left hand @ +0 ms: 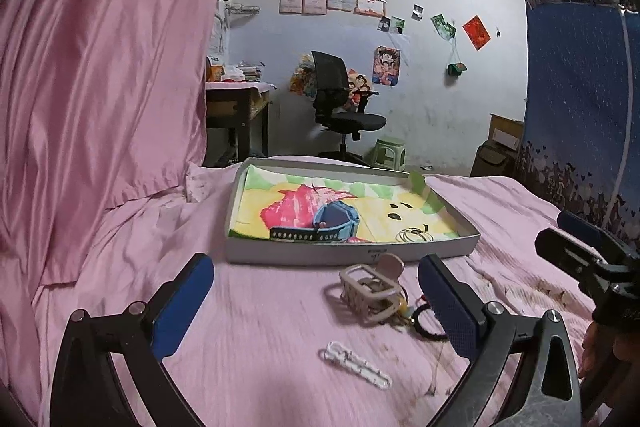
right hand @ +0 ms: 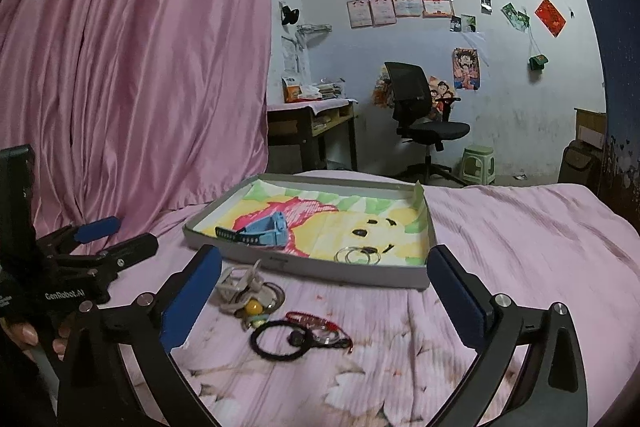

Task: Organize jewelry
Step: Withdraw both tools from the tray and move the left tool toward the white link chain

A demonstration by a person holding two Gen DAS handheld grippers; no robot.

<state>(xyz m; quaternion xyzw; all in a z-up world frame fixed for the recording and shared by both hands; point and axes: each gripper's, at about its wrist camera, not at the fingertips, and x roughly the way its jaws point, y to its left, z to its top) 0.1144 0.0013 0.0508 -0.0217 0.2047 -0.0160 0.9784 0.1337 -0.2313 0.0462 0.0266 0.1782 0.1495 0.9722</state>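
Observation:
A shallow grey box (left hand: 348, 253) (right hand: 320, 271) with a colourful drawing inside lies on the pink bed. It holds a blue watch (left hand: 320, 223) (right hand: 260, 233) and thin silver rings (left hand: 414, 235) (right hand: 357, 254). In front of it lie a beige hair claw (left hand: 370, 293) (right hand: 240, 285), a black hair tie (right hand: 280, 341) (left hand: 426, 323), a red bracelet (right hand: 320, 323) and a clear hair clip (left hand: 358, 363). My left gripper (left hand: 316, 303) is open and empty, just short of the claw. My right gripper (right hand: 324, 301) is open and empty above the hair tie and bracelet.
A pink curtain (left hand: 100, 67) hangs on the left. A blue cloth (left hand: 576, 115) hangs on the right. Beyond the bed stand a desk (right hand: 312, 123), a black office chair (right hand: 420, 107) and a green stool (right hand: 478, 163).

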